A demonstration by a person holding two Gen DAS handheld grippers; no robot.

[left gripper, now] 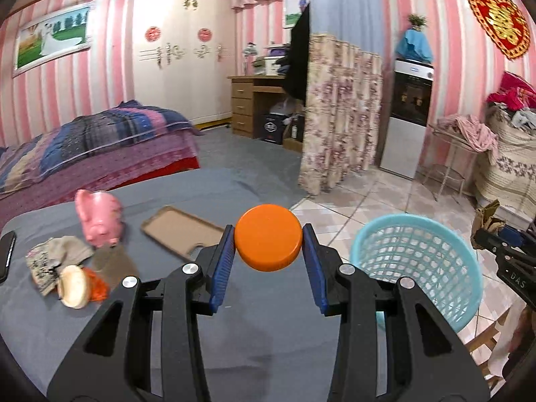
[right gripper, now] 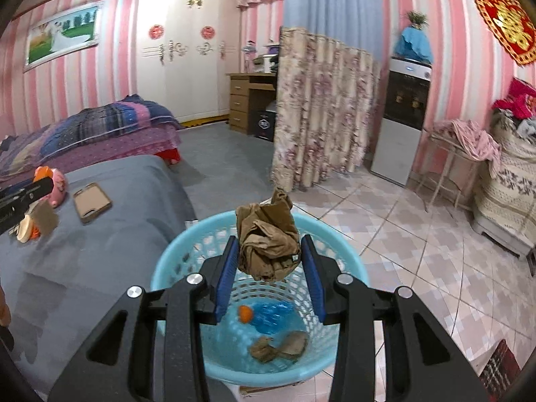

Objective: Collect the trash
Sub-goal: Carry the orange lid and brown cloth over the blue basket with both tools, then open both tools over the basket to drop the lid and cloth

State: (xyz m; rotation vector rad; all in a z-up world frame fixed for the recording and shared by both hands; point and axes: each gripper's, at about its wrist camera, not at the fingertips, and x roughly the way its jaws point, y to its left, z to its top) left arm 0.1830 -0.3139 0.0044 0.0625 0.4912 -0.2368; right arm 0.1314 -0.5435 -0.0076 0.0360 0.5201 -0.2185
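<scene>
Left to right, on the grey bed (left gripper: 167,318): a black phone (left gripper: 6,254) at the far left edge, a small heap of cloth scraps (left gripper: 50,261) with a round pale disc (left gripper: 74,286) and an orange bit (left gripper: 98,284) against it. Just behind the heap, a pink pig toy (left gripper: 98,216). Beside the pig, a tan phone case (left gripper: 182,231) lying flat, inner side up.

Left tool (left gripper: 268,238): held over the bed's right part, both blue pads pressed on an orange cap (left gripper: 267,237). Cap sits flat between the pads, top face toward the camera. It is near the basket but not over it.

Blue plastic basket (left gripper: 418,261): stands on the tiled floor just beside the bed's edge. Inside on the bottom: a small orange piece (right gripper: 244,313), a crumpled blue wrapper (right gripper: 273,315), brown paper scraps (right gripper: 279,346).

Right tool (right gripper: 268,254): directly over the basket opening, pads clamped on a crumpled brown paper wad (right gripper: 268,239). Wad is above the rim, clear of the basket's contents.

Far right, by the striped wall: a water dispenser (right gripper: 402,117) and a rack with pink cloth (right gripper: 469,140).
</scene>
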